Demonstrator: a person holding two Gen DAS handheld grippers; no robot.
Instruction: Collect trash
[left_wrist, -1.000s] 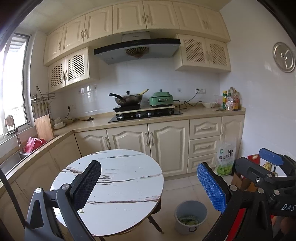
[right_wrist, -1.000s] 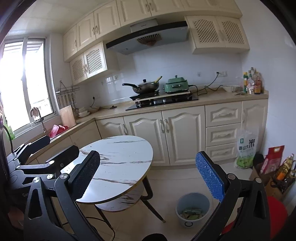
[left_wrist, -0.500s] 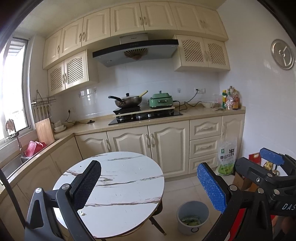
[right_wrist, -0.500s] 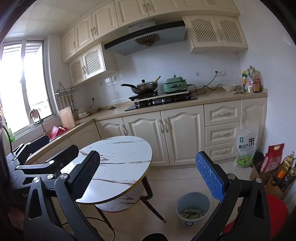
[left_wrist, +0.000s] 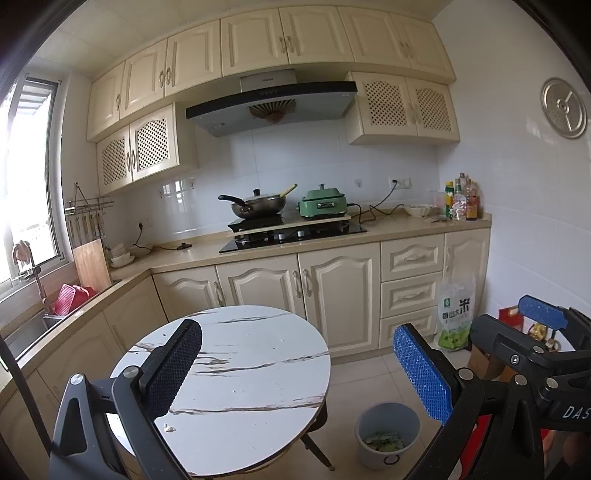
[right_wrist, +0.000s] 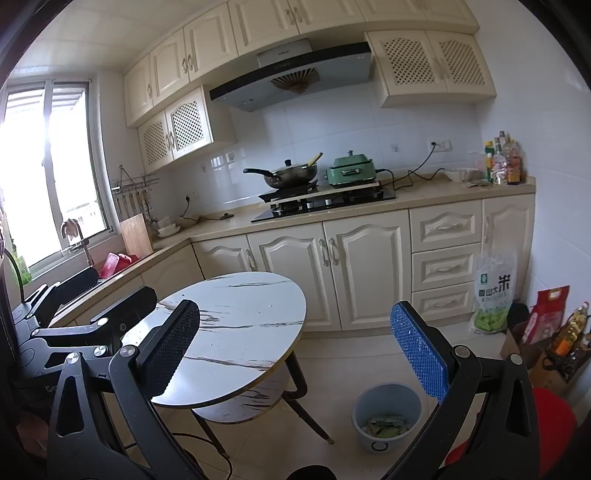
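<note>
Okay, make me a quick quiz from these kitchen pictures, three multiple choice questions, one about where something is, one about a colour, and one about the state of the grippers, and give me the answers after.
1. Where does the grey bin stand?
A. On the round table
B. On the floor to the right of the round table
C. On the counter by the stove

2. What colour is the lidded cooker beside the wok?
A. Green
B. Red
C. White

3. How do the left gripper and right gripper stand?
A. Both shut on trash
B. Left shut, right open
C. Both open and empty

Answers:
1. B, the bin sits on the floor tiles next to the legs of the round table.
2. A, its body and lid are green.
3. C, each gripper's fingers are spread wide with nothing between them.
</note>
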